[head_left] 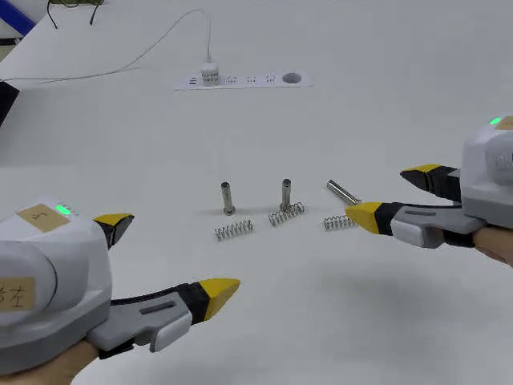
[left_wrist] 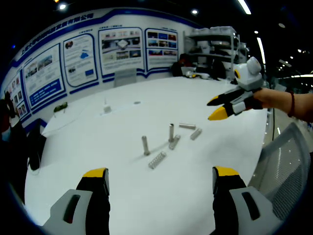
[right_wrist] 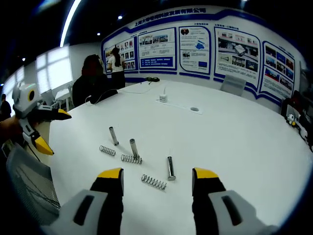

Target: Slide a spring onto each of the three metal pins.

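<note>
Springs lie loose on the white table (head_left: 385, 321), three in a rough row and none yet on a pin. The left spring (head_left: 234, 230) is just in front of the left pin (head_left: 228, 198), the middle spring (head_left: 286, 214) is at the foot of the middle pin (head_left: 286, 193), touching it or nearly so, and the right spring (head_left: 338, 222) is just beside the right pin (head_left: 343, 192). The first two pins stand upright on their wider bases, which seems the point of the layout: a spring can be dropped over the free top end with nothing holding the pin. The right pin lies on its side, so it will likely need standing up, or holding by one gripper while the other threads the spring along it

The right gripper (head_left: 393, 192) hangs with its jaws spread wide and nothing between them. Its lower yellow tip sits close to the near end of the right spring, and in the right gripper view the lying pin and that spring fall between the two jaws ahead — I judge this a reach for one of the two, though how high the tips are above the table cannot be told. The left gripper (head_left: 168, 255) is likewise spread wide and empty, held low and well back from the row — probably out of the way until a second grip is needed
</note>
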### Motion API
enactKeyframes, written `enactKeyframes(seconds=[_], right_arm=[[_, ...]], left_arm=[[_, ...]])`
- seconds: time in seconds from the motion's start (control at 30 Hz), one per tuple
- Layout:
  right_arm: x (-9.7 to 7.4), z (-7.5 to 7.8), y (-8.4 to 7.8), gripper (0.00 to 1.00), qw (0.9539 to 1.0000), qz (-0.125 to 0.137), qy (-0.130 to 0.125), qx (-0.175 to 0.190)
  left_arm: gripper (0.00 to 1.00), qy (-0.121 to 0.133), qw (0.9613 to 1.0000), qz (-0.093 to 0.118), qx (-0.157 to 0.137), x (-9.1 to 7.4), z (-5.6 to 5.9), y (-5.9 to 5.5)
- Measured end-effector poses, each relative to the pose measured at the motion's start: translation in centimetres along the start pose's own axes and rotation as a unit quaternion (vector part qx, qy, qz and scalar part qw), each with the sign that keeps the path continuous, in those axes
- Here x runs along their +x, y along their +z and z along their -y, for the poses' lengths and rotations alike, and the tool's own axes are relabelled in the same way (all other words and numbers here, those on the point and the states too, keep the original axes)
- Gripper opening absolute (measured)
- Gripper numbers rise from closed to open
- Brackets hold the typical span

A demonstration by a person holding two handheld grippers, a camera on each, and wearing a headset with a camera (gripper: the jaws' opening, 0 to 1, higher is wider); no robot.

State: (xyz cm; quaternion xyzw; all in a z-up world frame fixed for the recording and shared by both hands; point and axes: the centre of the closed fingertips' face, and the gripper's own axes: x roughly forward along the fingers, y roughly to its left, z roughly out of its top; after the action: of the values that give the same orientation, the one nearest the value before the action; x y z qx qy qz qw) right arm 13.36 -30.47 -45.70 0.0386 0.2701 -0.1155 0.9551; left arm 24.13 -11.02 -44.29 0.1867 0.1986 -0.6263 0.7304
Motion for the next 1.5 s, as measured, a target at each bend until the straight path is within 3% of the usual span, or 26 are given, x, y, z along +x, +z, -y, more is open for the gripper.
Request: enactKeyframes(seconds=[0.4,0.8,1.17,1.5], right_arm=[[2.9,0.4,0.2,0.49,0.9999,0.002,0.012,-0.002],[6.0,1.1,-0.2,0.42,0.9992,-0.014,0.019,-0.031],[9.0,1.3,-1.1,0.32,0.9993,-0.024,0.022,-0.019],[10.2,2.2,-2.5,0.25,0.9986,-0.049,0.012,0.017]], left_arm=[[0.87,-0.005,1.0000,0.005,-0.002,0.8,0.3,-0.1],[0.87,-0.012,0.9999,0.000,-0.003,1.6,0.6,-0.7],[0.86,-0.021,0.9998,0.003,-0.001,2.3,0.6,-0.9],[0.85,-0.022,0.9997,-0.002,-0.003,2.5,0.3,-1.0]])
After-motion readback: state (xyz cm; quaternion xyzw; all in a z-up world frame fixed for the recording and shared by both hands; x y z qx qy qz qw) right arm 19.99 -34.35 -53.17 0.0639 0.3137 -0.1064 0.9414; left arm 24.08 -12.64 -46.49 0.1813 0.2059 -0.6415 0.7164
